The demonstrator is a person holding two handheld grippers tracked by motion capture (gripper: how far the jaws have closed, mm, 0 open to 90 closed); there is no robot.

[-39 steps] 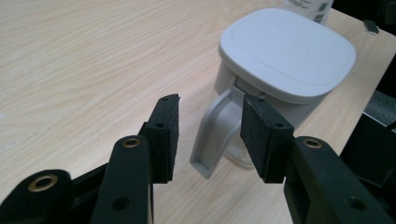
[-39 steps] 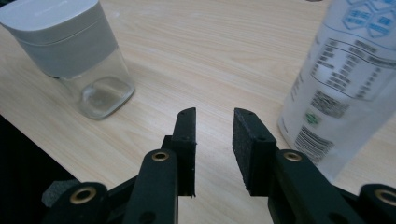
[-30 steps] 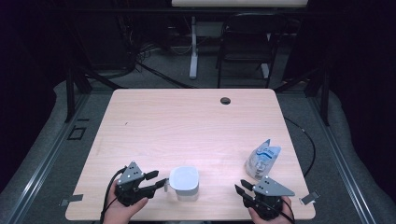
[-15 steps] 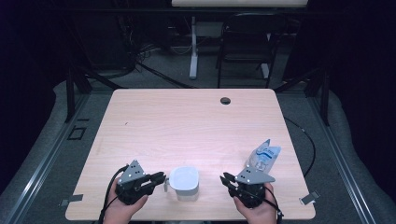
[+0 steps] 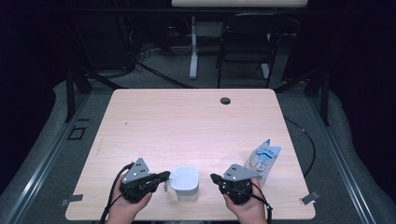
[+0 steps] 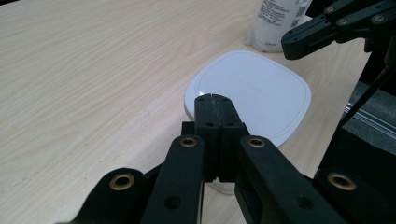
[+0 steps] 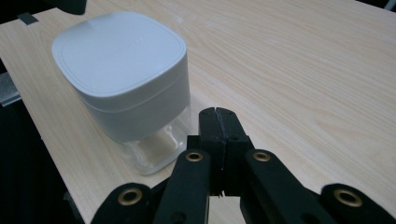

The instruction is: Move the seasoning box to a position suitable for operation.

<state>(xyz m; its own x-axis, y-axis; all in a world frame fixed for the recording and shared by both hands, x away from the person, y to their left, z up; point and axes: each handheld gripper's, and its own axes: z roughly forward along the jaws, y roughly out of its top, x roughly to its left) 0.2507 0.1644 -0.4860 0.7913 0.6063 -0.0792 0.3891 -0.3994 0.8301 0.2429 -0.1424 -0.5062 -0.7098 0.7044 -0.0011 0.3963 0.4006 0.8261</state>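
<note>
Both claws have just closed with nothing between them: left claw (image 5: 164,176) and right claw (image 5: 214,177) flank the white-lidded jar (image 5: 184,183) at the desk's (image 5: 187,121) near edge.

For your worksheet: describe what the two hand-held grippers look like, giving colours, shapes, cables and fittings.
Both the left gripper and the right gripper are black, each topped by a grey three-cornered plate. Each has two flat black jaws on linkage arms with brass-coloured pivot rings. A black cable trails from each.
</note>
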